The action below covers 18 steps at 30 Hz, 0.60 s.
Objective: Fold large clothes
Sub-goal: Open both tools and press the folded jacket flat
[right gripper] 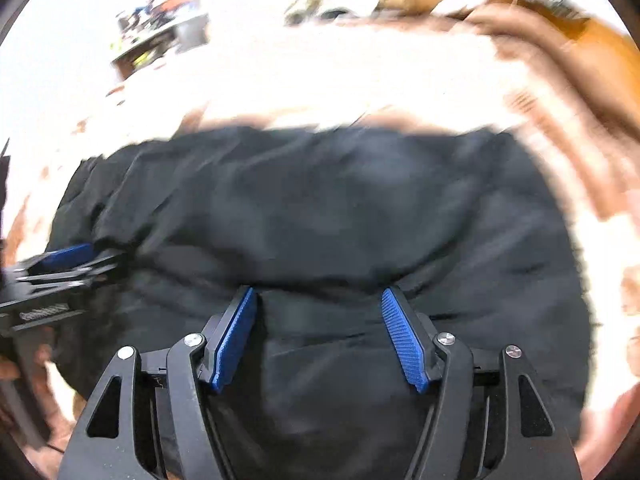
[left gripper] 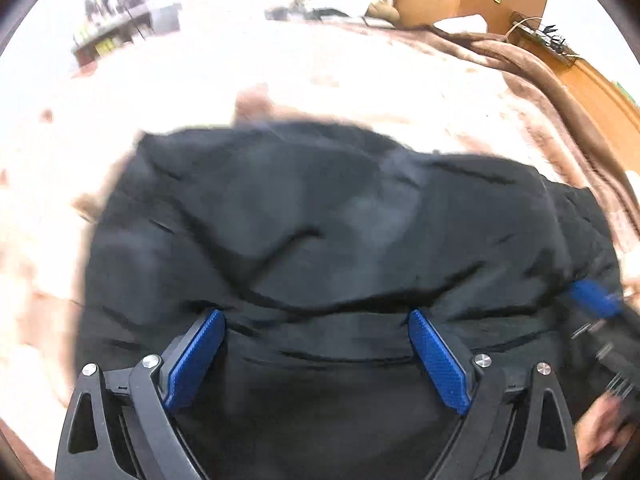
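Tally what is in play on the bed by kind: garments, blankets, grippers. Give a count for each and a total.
Black garment: 1
Brown blanket under it: 1
Grippers: 2, the left gripper and the right gripper, both with jaws spread wide over the garment
Total: 4

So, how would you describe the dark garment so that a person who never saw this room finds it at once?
Start from the wide bed with the fluffy pale brown blanket. On it, directly ahead of both open blue-padded grippers, left and right, lies the large black fabric garment. It is the only dark, wrinkled thing against the light bedding.
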Motion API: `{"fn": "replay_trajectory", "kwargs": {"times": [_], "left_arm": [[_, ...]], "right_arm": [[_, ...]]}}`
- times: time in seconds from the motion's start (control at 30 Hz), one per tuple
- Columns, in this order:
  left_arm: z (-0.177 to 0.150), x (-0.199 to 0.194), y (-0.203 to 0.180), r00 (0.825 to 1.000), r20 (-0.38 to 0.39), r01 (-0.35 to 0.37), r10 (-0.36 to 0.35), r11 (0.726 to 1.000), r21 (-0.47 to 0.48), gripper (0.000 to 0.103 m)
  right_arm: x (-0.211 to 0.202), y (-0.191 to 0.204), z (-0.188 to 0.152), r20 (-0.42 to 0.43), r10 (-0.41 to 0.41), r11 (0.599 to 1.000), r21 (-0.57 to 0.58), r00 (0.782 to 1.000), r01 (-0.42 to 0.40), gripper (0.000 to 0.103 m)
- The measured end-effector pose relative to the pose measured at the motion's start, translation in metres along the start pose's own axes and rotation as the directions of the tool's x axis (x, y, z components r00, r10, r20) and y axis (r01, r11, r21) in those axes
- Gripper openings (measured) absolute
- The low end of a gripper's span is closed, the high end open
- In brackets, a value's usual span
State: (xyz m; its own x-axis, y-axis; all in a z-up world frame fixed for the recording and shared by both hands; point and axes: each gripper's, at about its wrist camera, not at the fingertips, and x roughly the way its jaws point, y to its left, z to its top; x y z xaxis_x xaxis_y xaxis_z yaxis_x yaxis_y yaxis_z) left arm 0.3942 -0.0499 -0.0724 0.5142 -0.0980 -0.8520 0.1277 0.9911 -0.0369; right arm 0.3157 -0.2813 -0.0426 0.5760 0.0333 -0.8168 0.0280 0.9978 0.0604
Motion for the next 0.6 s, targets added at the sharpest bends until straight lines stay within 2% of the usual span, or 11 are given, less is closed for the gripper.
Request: {"fn": "replay_trajectory", "kwargs": {"times": [0.03,0.1,0.13,0.17,0.2,0.3,0.43,0.6], "left_arm": [[0.001,-0.007,0.005,0.999,0.023,-0.03,0.03,1.0,0.001,0.094],[0.003,-0.016,0.024,0.994,0.07,-0.08,0.081,0.996,-0.029,0.094],[0.005,-0.012,0.032,0.993,0.064,-0.101,0.103,0.994,-0.034,0.094],[0.006,0.0,0.039,0.989,0.032,-0.147,0.147,0.989,-0.021,0.094],[0.005,0.013,0.045,0.988,-0.009,-0.155,0.155,0.988,-0.003,0.095],[-0.005,0.025,0.06,0.994,-0.044,-0.106,0.104,0.994,-0.034,0.095],[-0.009,0.049,0.066,0.992,-0.093,-0.095,0.086,0.991,-0.092,0.098],[-0.008,0.061,0.066,0.991,-0.111,-0.086,0.075,0.992,-0.094,0.1]], "right_arm": [[-0.009,-0.007,0.002,0.036,-0.031,1.0,-0.001,0.999,0.032,0.065],[-0.015,-0.027,0.004,0.045,-0.038,0.999,0.038,0.998,0.036,0.065],[-0.01,-0.035,0.004,0.021,-0.052,0.997,0.056,0.998,0.05,0.065],[0.0,-0.045,0.002,-0.022,-0.085,0.995,0.059,0.996,0.086,0.065],[0.012,-0.05,-0.001,-0.053,-0.091,0.995,0.042,0.994,0.094,0.065],[0.028,-0.053,-0.01,-0.05,-0.075,0.997,0.021,0.996,0.076,0.065],[0.048,-0.05,-0.014,-0.105,-0.08,0.996,0.027,0.991,0.084,0.065],[0.059,-0.049,-0.015,-0.144,-0.081,0.996,0.009,0.986,0.084,0.065]]}}
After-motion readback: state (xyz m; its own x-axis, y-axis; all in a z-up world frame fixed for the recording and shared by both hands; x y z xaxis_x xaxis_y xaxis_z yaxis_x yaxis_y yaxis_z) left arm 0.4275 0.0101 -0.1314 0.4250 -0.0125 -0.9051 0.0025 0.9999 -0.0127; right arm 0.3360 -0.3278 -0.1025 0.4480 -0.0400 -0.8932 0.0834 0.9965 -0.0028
